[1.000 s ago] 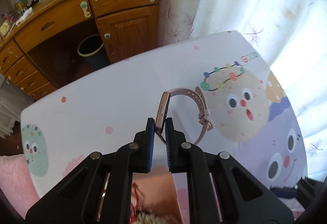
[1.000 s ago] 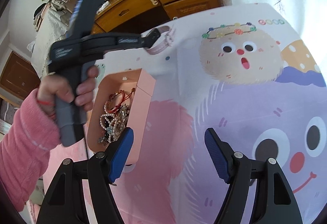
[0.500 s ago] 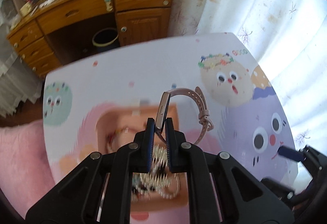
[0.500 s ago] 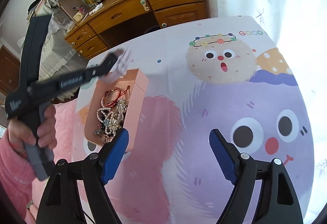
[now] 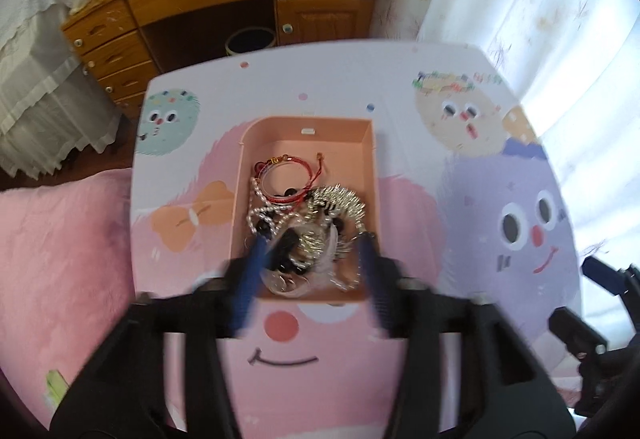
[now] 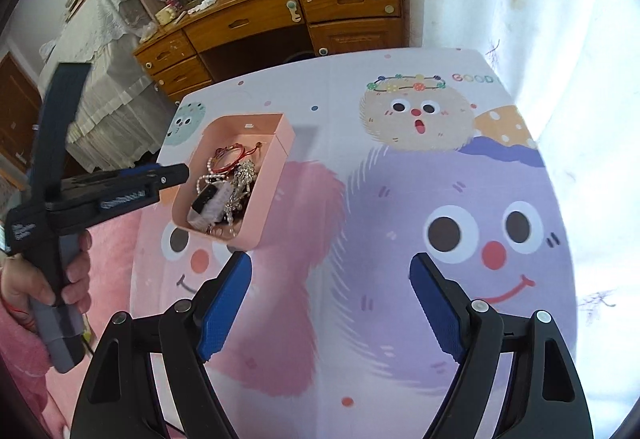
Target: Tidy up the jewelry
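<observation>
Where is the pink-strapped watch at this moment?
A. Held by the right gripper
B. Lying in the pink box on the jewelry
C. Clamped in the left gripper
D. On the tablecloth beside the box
B: the watch lies on the jewelry heap inside the pink box; the left gripper is open above it, and the right gripper is open and empty.

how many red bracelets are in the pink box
1: a red cord bracelet lies at the far end of the pink box, on top of the tangle; more could be buried beneath.

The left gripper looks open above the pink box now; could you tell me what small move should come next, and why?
Probably lift the left gripper clear of the pink box. Its jaws stand apart and empty, and the watch lies inside on the jewelry pile, so that placement looks done.
</observation>
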`<state>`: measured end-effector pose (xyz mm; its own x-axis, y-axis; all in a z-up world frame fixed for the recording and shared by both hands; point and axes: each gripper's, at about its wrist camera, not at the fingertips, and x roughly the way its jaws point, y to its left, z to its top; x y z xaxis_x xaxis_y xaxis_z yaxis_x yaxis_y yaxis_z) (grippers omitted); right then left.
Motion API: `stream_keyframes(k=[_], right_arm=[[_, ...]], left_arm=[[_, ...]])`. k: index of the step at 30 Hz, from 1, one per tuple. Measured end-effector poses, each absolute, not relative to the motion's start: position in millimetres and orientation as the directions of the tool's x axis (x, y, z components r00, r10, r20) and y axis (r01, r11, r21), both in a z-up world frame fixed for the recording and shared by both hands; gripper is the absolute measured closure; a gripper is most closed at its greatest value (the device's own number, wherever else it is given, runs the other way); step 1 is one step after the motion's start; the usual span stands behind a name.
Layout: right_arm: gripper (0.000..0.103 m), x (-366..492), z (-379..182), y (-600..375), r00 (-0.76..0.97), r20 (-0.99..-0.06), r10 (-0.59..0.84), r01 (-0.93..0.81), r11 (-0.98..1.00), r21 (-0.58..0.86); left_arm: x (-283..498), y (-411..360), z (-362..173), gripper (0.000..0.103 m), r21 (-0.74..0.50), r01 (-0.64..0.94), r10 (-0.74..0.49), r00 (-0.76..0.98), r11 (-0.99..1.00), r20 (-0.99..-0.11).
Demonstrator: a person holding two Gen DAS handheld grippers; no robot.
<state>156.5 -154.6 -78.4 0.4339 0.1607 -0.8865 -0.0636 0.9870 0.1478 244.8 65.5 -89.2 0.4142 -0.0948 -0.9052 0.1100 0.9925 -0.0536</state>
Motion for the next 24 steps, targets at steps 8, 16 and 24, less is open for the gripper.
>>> stream_keyframes(k=[8,16,24], right_arm=[[0.016,102.2,-49.5,-185.1,0.464,-0.874,0.144,-0.115,0.988,0.102],[0.008,46.2,-64.2,-218.5,0.436,-0.897,0.073,-0.143,0.99,0.011],[0.002,12.4,-81.1,-240.5,0.386,-0.916,0.105,-0.175,0.984,0.039]], left_arm=[[173.7,50.2,-46.4,0.041,-0.097,-0.021,-0.076,0.462,0.995,-0.884],[103.0,7.4,-73.1,0.041,-0.109,-0.075,-0.078,0.334,0.991,-0.939],[47.9,-18.2,-59.8,0.041,-0.096,-0.1,-0.047,0.409,0.99,-0.911]])
